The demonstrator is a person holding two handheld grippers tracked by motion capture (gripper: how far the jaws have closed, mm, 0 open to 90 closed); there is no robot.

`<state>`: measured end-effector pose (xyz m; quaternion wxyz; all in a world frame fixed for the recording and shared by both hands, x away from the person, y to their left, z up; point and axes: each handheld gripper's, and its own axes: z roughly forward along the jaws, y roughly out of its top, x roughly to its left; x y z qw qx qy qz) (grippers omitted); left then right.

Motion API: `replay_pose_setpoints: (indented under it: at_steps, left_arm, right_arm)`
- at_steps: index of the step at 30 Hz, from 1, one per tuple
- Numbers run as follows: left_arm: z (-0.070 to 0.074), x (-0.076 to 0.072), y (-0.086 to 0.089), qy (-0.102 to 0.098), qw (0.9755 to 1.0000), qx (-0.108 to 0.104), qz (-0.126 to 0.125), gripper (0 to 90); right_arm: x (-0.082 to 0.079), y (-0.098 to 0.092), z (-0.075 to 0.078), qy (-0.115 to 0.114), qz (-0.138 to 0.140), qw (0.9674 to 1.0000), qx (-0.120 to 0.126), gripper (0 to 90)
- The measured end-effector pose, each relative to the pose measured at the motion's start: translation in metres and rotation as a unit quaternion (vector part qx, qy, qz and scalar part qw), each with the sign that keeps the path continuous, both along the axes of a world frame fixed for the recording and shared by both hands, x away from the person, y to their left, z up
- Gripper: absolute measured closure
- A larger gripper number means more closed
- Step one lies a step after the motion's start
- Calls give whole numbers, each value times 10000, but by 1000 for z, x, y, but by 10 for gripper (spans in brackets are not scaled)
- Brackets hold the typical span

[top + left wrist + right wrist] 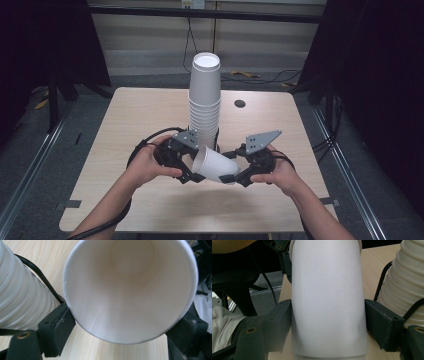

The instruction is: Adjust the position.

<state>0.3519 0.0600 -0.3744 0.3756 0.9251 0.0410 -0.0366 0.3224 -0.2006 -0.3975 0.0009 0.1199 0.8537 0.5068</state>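
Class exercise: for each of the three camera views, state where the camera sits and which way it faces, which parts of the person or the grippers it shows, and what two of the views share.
High view: above the person's side, facing forward and down on the light wooden table; shows both forearms, the left hand-held gripper and the right hand-held gripper.
Left gripper view: rides the left hand-held gripper, looking into the single white paper cup's open mouth between its black jaws.
Right gripper view: rides the right hand-held gripper, facing the cup's outer wall between its jaws.
Shared: both gripper views show that cup and the tall stack of white paper cups.
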Motion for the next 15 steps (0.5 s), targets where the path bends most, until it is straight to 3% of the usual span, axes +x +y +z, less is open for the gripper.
replay_pose_setpoints:
  at_steps: [4,7,15]
  left_arm:
    - [-1,0,-1,-43,10000,18,26,121]
    - [-1,1,-1,-49,9999,-112,54,101]
    - [1,4,-2,314,9987,-360,196,81]
  right_arm:
    - [0,1,0,-18,17,10000,-73,243]
    - [1,1,0,5,-30,10000,-53,241]
    - [0,3,-1,-2,-37,9999,-108,244]
